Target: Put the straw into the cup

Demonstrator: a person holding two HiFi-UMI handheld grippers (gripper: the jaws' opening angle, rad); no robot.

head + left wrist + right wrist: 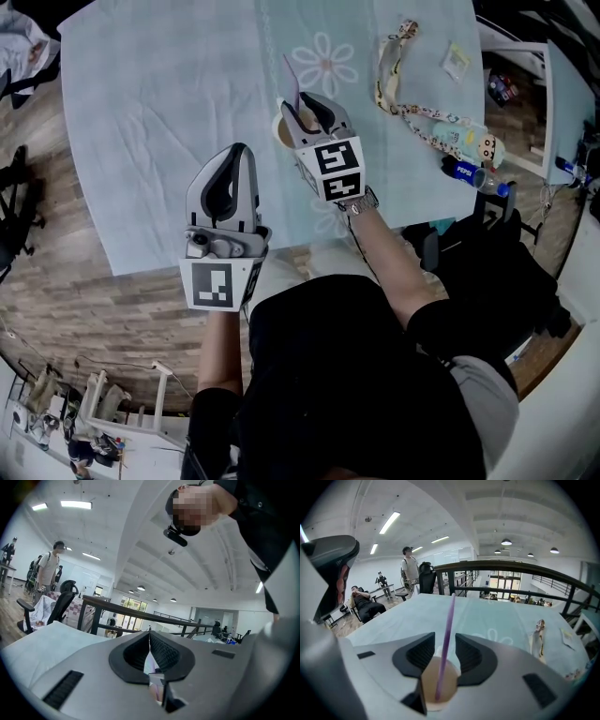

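**Purple straw stands in the cup; only the pull-back is left**

On the cloth-covered counter, the job looks all but done. The left tool is pressed together on nothing and hangs clear of the work. The right tool is spread to either side of the straw, pads off it. The right gripper view shows the straw's foot sunk in the tan drink. The head view hides much of the cup behind that tool.
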